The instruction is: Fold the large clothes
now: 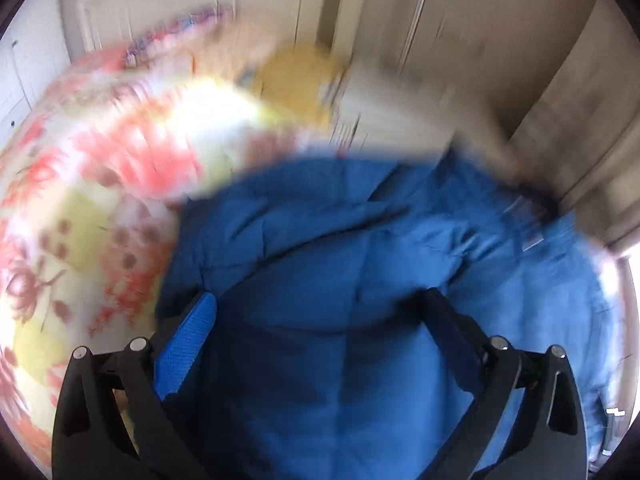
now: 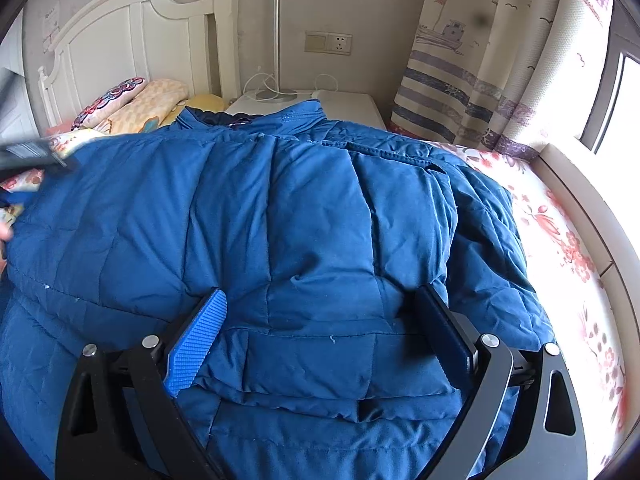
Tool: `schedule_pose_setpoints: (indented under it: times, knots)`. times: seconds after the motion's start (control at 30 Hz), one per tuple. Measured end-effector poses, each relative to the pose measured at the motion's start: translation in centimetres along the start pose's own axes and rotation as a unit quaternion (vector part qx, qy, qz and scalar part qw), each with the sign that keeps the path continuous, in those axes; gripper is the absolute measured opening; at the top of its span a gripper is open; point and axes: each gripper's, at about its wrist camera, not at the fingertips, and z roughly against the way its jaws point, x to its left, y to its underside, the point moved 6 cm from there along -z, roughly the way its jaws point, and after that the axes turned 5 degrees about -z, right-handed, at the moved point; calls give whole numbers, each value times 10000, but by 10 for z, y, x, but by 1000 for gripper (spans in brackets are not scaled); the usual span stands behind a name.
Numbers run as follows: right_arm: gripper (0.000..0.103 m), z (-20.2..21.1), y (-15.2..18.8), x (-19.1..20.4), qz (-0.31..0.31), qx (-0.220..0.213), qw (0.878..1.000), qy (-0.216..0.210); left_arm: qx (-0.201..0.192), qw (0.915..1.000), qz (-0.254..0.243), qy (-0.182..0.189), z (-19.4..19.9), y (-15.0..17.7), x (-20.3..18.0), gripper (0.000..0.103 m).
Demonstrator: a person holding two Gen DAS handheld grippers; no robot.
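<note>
Jacket (image 2: 304,216) spreads between spread jaws of right gripper (image 2: 320,312) and left gripper (image 1: 320,308)

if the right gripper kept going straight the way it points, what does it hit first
Most likely the blue puffer jacket: the right gripper is open with quilted fabric bulging between its fingers, so it would press into that, though depth is unclear.

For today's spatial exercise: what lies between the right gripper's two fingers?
In the right wrist view, the blue puffer jacket: a folded, quilted part fills the gap of the open right gripper.
</note>
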Motion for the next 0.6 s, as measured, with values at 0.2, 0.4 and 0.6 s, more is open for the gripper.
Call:
schedule_pose_setpoints:
  times: [0.2,0.4,0.6]
  knots:
    - [93,-1,0,0,-14,11,10000,-44,-553,9980,280,87,52,-12,-31,100]
    - [93,-1,0,0,-16,7,10000,-50,-412,9915,-1138,487,33,0,-133,101]
    - [93,-2,0,0,-4,6,10000,-46,-418,9882,-1471,16,16,17,-154,100]
